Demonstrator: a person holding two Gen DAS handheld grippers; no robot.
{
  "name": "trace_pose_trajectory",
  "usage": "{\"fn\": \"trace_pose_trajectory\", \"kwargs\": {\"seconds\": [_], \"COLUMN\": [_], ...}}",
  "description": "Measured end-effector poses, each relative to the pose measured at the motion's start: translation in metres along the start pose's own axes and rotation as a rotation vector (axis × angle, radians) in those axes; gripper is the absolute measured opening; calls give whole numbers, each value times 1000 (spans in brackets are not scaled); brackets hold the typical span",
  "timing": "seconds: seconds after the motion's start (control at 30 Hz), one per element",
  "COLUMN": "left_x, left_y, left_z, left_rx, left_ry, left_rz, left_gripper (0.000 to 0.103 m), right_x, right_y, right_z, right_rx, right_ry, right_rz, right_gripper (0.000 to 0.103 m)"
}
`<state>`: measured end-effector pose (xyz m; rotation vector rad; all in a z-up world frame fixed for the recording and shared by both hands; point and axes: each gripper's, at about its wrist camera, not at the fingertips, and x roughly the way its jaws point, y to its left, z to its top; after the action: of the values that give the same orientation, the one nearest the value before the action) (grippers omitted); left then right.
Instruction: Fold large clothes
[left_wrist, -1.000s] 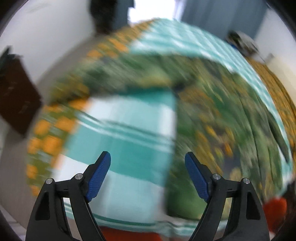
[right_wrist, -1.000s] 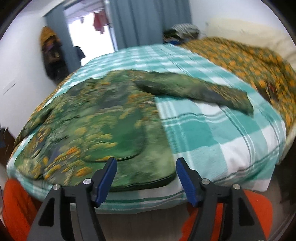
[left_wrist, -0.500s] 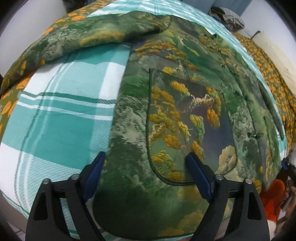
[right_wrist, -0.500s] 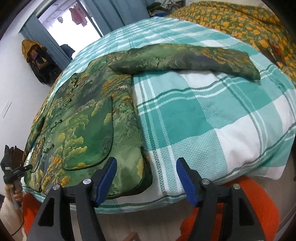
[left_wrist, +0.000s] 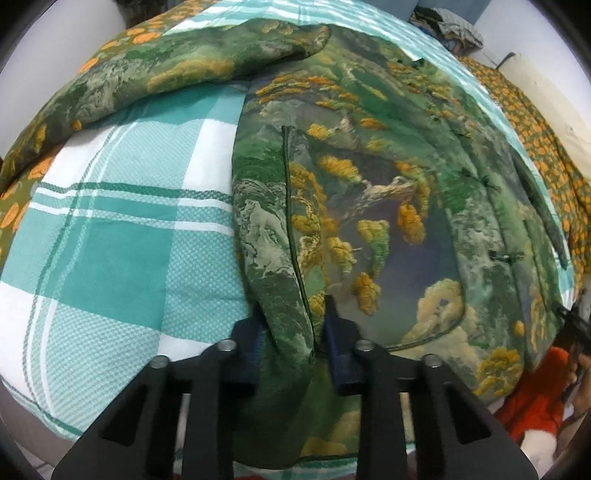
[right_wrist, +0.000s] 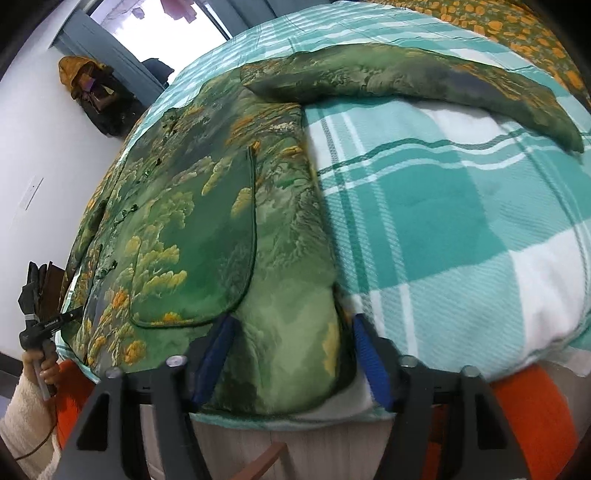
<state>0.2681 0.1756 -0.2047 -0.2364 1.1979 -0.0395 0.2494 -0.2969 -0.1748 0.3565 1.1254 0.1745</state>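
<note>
- Brocade jacket (left_wrist: 369, 206), green with woven yellow-orange tree and cloud motifs, lies spread flat on the bed ahead of both tongs, its hem at the near edge of the mattress.
- Left tongs (left_wrist: 291, 325) have just been closing and now stand narrow, pinching a raised ridge of the jacket's hem corner; the fabric bunches up in a fold between the dark blue ribbed pads.
- Right tongs (right_wrist: 291, 347) have also just been closing; they straddle the opposite hem corner with a rounded hump of cloth between the blue pads, which press against its sides.
- A curved patch pocket (right_wrist: 207, 258) edged in dark piping sits just beyond the right tongs, to their left; a matching one (left_wrist: 373, 258) lies just beyond the left tongs, to their right.
- One sleeve (right_wrist: 406, 88) stretches out, long and tapered, far ahead of the right tongs; the other sleeve (left_wrist: 177, 74) reaches away ahead and left of the left tongs.
- Small dark knot fastenings (left_wrist: 506, 256) run up the front of the jacket, right of the left tongs.
- The bed cover (right_wrist: 461, 221) is a teal-and-white plaid with a coarse waffle weave, lying beside the jacket.
- A quilt (left_wrist: 554, 158) in olive with orange flowers lies crumpled far to the right.
</note>
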Motion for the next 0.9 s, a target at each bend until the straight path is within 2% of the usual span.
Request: {"fn": "trace_pose_trajectory", "kwargs": {"seconds": [0.1, 0.2, 0.33, 0.4, 0.43, 0.5, 0.53, 0.57, 0.6, 0.67, 0.77, 0.83, 0.9], "left_x": [-12, -20, -21, -19, -19, -26, -31, -40, -49, -67, -98, -112, -123], "left_y": [-8, -9, -4, 0, 1, 1, 0, -2, -5, -10, -26, -34, -46], "left_z": [-8, -19, -33, -32, -30, -27, -26, -27, -27, -30, -28, -25, -18], "left_rx": [47, 60, 70, 63, 53, 43, 45, 51, 57, 69, 103, 116, 115], "left_ry": [-18, -10, 4, -12, -19, -48, -65, -92, -121, -176, -291, -348, -398], "left_rz": [14, 16, 9, 14, 26, 60, 74, 83, 82, 88, 125, 138, 116], "left_gripper": [20, 20, 21, 28, 37, 50, 60, 68, 71, 82, 94, 98, 99], "right_x": [-13, -28, -36, -29, -24, -19, -20, -21, -25, -34, -52, -62, -68], "right_y": [16, 26, 21, 20, 20, 18, 17, 17, 15, 17, 19, 21, 24], "right_z": [-1, -5, -11, -14, -15, -11, -9, -9, -7, -8, -11, -13, -12], "right_rx": [-77, -133, -134, -150, -155, -134, -123, -113, -104, -103, -108, -99, -89], "right_ry": [-32, -47, -32, -26, -34, -53, -62, -72, -93, -136, -198, -233, -257], "right_rz": [-33, -57, -57, -79, -90, -108, -115, -117, -118, -139, -202, -220, -222], "right_gripper": [15, 14, 14, 14, 14, 22, 25, 38, 49, 53, 59, 64, 68]}}
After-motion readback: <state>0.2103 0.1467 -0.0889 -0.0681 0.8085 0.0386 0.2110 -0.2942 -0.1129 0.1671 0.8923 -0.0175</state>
